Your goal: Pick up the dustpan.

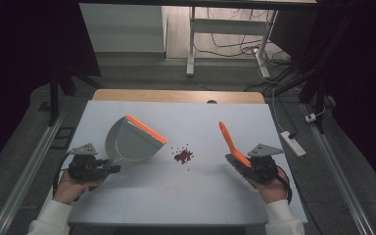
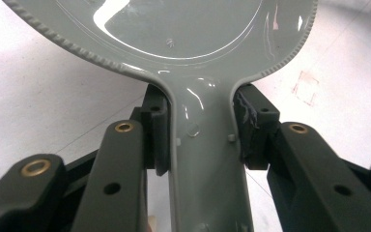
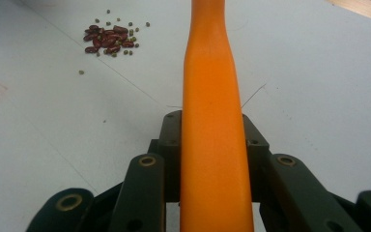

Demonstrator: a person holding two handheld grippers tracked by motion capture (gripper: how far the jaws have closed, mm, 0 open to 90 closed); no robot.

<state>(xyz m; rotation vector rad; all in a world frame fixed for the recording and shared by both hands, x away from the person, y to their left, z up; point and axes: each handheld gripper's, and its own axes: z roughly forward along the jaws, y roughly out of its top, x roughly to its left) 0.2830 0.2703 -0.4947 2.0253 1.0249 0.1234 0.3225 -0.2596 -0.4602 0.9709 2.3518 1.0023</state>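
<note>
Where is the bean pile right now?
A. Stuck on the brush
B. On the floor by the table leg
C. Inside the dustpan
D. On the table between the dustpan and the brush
D: the beans lie on the bare table, apart from the dustpan to their left and the brush to their right; the right gripper view also shows them loose on the table.

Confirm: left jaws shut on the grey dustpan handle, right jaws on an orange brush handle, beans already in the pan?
Not quite: the beans lie on the table between the dustpan and the brush, as the high view shows. The rest stands.
</note>
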